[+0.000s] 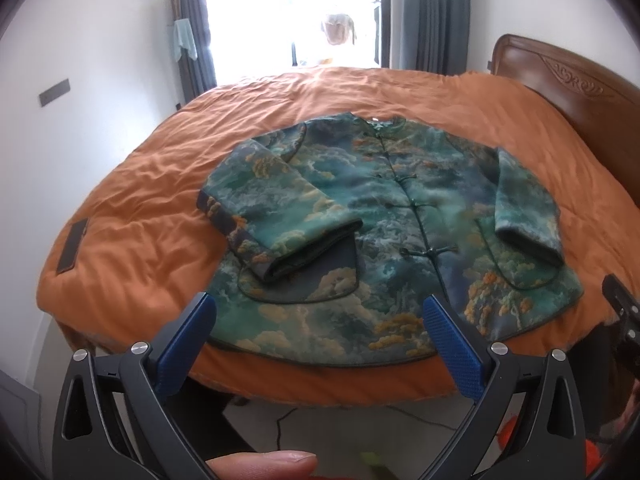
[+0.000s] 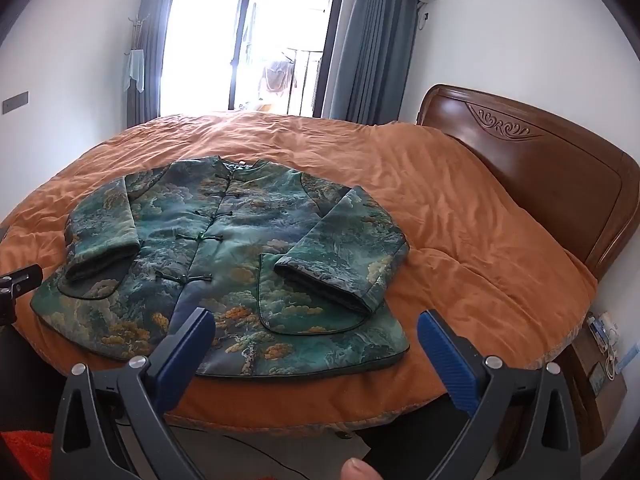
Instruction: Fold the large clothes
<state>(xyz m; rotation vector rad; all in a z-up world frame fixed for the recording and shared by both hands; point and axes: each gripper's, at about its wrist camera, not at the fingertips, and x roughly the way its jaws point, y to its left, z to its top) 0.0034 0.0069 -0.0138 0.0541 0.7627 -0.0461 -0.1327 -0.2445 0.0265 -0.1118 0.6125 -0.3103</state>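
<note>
Patterned green jacket (image 1: pixel 400 216) lying flat, front up, on the orange bed (image 1: pixel 140 216), both sleeves folded across its body. Left hand-held gripper (image 1: pixel 316 320) and right hand-held gripper (image 2: pixel 316 336) hover near the jacket's hem, jaws apart, empty.

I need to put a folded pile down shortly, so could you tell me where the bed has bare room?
Bare orange duvet lies between the jacket and the wooden headboard, and beyond the collar toward the window. A smaller patch lies left of the jacket, bordered by a dark flat item. The near edge is crowded: the hem almost reaches it.
</note>
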